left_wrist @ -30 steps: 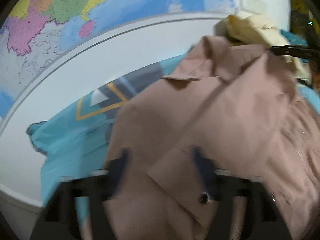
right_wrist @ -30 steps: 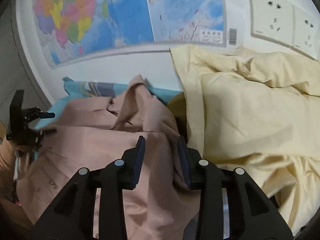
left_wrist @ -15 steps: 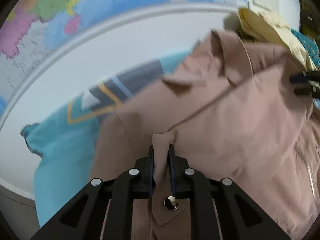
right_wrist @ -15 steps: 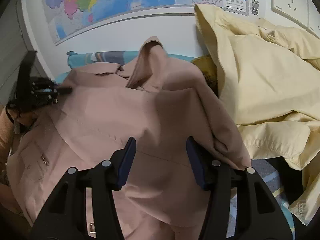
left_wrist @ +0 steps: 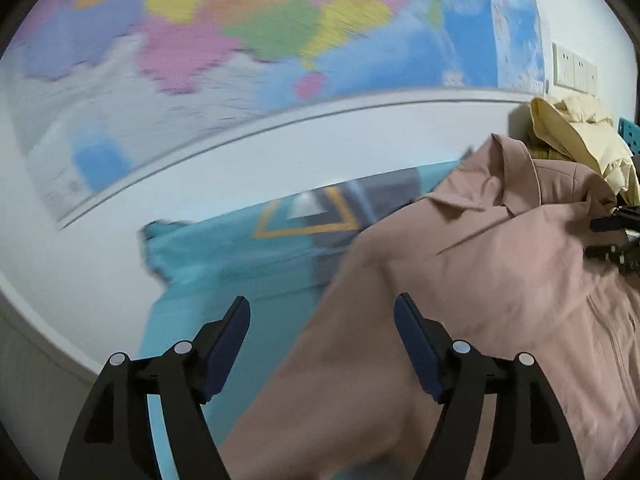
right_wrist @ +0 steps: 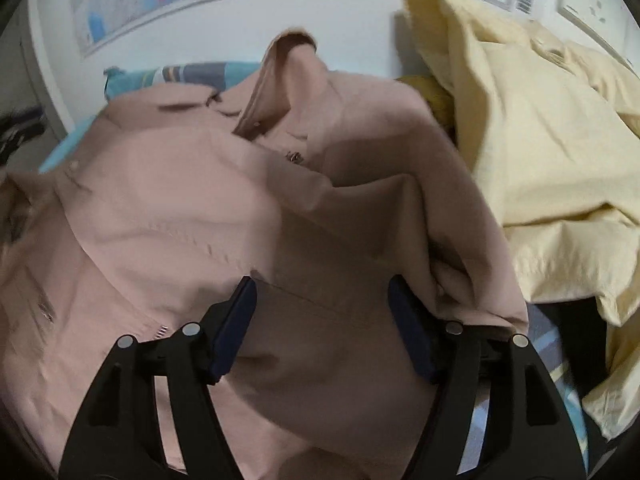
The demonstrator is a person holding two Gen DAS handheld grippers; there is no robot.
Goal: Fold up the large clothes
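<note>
While both jaws are opening, left hand-held gripper (left_wrist: 322, 320) and right hand-held gripper (right_wrist: 322, 300) hover ungripping over the pink shirt (right_wrist: 168, 208) beside the yellow garment (right_wrist: 540, 140).

Both views bend hard toward a black round rim, straight lines bowing near the edges; the light is soft, even and rather dim, with no glare. In the left wrist view the wall map (left_wrist: 248, 40) smears with motion blur and the teal cloth (left_wrist: 224, 264) is streaked, while the black fingers (left_wrist: 224, 344) stay sharp. In the right wrist view the pink jacket (right_wrist: 168, 208) carries soft shadows in its folds; its left side blurs; the yellow garment (right_wrist: 552, 152) looks slightly soft.
</note>
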